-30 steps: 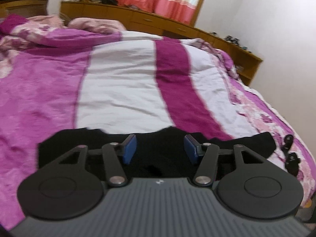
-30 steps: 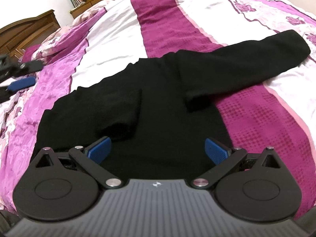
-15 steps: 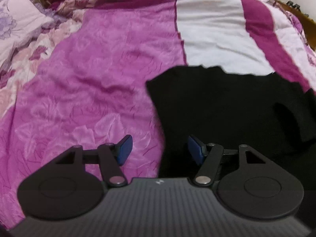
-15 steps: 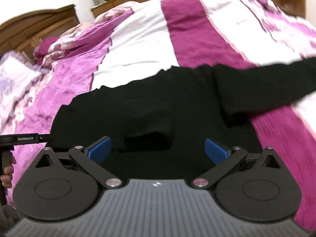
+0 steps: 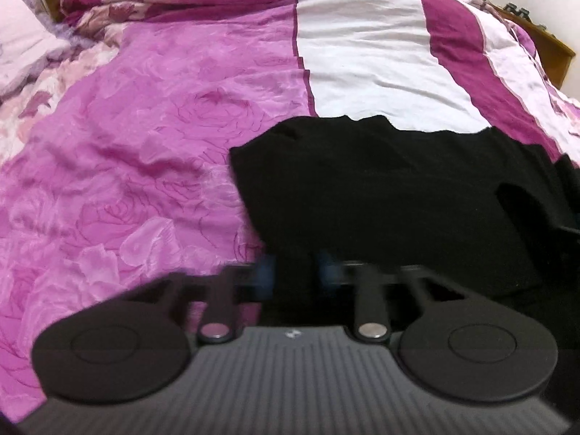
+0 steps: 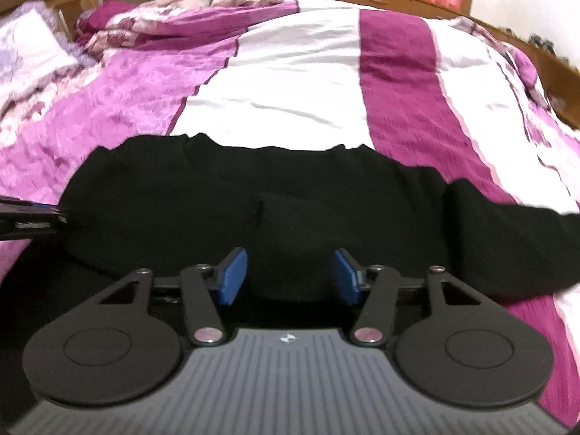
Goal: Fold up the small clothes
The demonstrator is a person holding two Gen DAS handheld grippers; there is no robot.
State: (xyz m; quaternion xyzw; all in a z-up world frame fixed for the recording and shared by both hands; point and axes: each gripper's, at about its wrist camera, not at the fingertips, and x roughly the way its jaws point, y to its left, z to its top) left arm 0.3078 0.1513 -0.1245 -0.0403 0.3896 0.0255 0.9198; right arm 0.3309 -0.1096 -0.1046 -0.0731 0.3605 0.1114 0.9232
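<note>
Across the near half of the bed (image 6: 297, 83), on its purple, white and magenta striped cover, lies a black sweater (image 6: 224, 199), spread mostly flat. Its neck edge points toward the far side of the bed and its body reaches back under both cameras.

One sleeve appears to be folded inward already: in the right wrist view a darker flap with a straight vertical edge sits on the chest area, and the left wrist view shows a squared cuff end resting on the body toward the right. The other sleeve (image 6: 514, 239) is not yet folded; it stretches out to the right, off the body and onto the magenta stripe.

The left tool (image 5: 295, 272) sits low at the sweater's left edge, just where black cloth meets the purple cover. Its blue pads are blurred and stand close together with a narrow gap. Whether any cloth is caught between them I cannot tell.

The right tool (image 6: 290, 277) hovers over the lower middle of the sweater with its jaws spread moderately wide and nothing between them. Part of the left tool shows at the left border of this view, beside the sweater's side.

By my reckoning the fold is at an early stage: one sleeve in, the second sleeve to bring across, and then the body to double over into a compact bundle.
</note>
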